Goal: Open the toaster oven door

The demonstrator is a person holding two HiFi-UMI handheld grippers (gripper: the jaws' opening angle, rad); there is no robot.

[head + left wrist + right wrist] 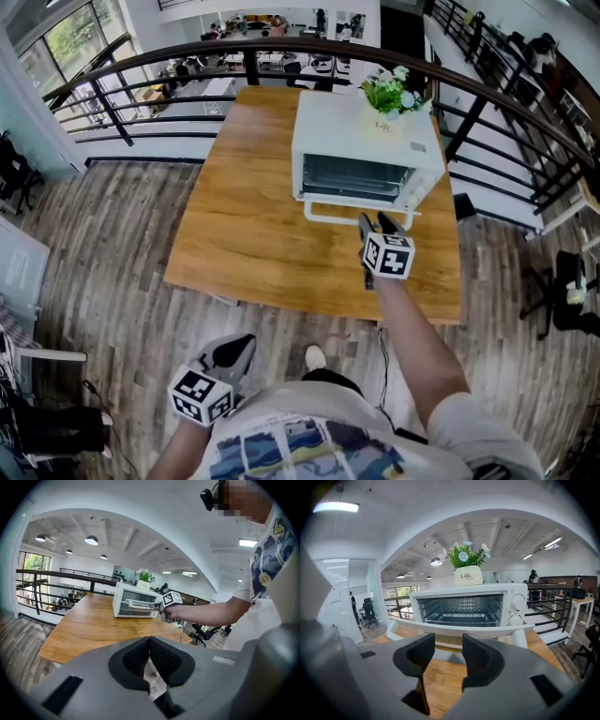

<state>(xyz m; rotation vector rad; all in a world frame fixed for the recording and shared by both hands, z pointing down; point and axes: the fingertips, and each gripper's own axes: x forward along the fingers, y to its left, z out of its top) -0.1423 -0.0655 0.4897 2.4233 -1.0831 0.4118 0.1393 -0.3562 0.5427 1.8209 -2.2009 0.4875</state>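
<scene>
A white toaster oven [366,141] stands on the far right part of the wooden table [253,225]. Its door hangs down and open, the rack inside shows [461,611], and the white handle bar [459,629] points toward me. My right gripper [377,223] is just in front of that handle, open, with nothing between its pads [480,660]. My left gripper [232,352] hangs low by my body, off the table's near edge, jaws shut and empty. The left gripper view shows the oven [135,605] and the right gripper [164,607] from the side.
A small white pot of flowers [392,96] sits on the oven's top at its back right. A black railing [187,56] curves behind the table. Two knobs [517,609] are on the oven's right front. A cable [382,361] hangs under the near table edge.
</scene>
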